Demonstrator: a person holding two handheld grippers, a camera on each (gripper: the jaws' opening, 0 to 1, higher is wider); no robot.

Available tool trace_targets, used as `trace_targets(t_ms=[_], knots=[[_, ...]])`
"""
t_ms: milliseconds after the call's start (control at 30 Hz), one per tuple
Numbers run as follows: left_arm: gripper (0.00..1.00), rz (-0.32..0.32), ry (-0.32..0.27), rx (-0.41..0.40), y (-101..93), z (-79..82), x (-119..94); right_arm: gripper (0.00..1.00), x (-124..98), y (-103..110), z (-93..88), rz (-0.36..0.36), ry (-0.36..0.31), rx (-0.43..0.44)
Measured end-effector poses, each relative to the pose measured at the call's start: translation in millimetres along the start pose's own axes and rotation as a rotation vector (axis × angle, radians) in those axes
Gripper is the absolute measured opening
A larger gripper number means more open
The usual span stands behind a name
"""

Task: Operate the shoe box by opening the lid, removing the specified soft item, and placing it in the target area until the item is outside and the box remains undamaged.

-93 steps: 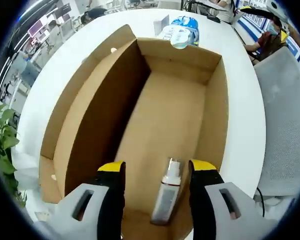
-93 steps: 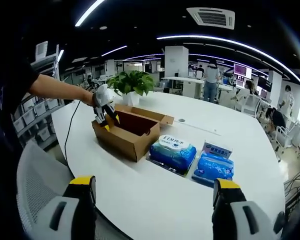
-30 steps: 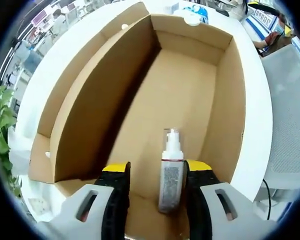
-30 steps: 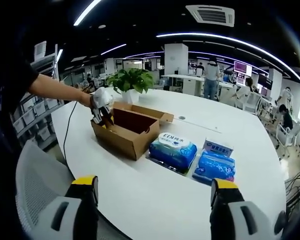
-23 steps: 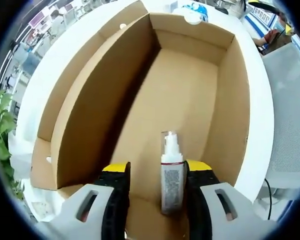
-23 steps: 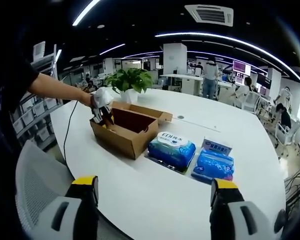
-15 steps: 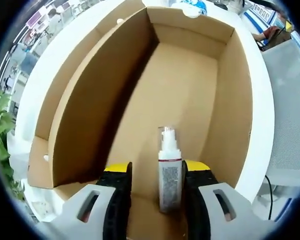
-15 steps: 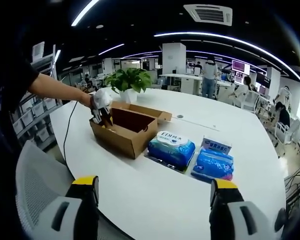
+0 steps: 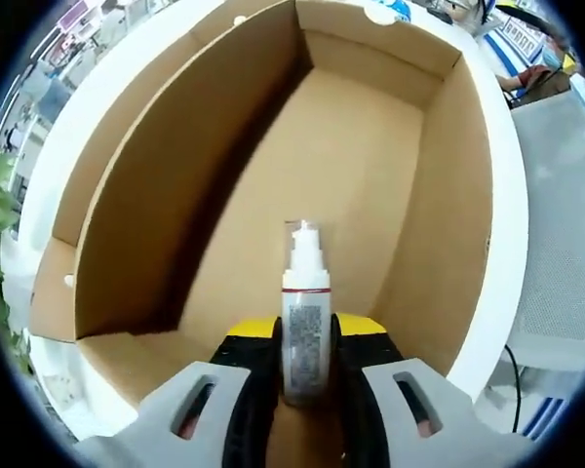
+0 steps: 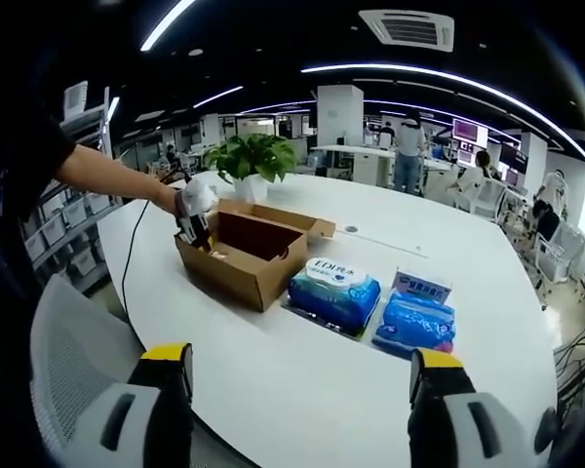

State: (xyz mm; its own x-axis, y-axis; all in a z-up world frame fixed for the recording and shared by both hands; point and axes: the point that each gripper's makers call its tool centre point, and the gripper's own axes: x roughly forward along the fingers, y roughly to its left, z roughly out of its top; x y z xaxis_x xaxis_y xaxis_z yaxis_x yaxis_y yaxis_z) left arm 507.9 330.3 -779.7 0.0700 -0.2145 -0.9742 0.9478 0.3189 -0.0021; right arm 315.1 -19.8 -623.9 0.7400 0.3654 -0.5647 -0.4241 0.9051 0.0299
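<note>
Left tongs (image 10: pixel 196 234) dip into the open shoe box (image 10: pixel 246 251) beside wipe packs (image 10: pixel 333 292).

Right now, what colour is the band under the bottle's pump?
Red, on the bottle; the left gripper view shows it best.

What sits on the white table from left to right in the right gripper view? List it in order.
cardboard shoe box → blue wet-wipes pack with white lid → second blue pack

Left gripper (image 9: pixel 306 343) jaws clamped close together; right gripper (image 10: pixel 297 363) jaws spread wide.
</note>
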Motion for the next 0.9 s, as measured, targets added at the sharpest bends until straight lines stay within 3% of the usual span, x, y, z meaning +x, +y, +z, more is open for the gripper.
trace_targets(t_ms=[433,900], knots=[[0.19,0.024,-0.010,0.002,1.0,1.8,-3.5,0.92,-1.0,0.6,0.3,0.004,-0.006,0.006],[0.18,0.040,-0.043,-0.005,-6.1,5.7,-24.6,0.92,-1.8,5.6,9.2,0.023,-0.031,-0.012]])
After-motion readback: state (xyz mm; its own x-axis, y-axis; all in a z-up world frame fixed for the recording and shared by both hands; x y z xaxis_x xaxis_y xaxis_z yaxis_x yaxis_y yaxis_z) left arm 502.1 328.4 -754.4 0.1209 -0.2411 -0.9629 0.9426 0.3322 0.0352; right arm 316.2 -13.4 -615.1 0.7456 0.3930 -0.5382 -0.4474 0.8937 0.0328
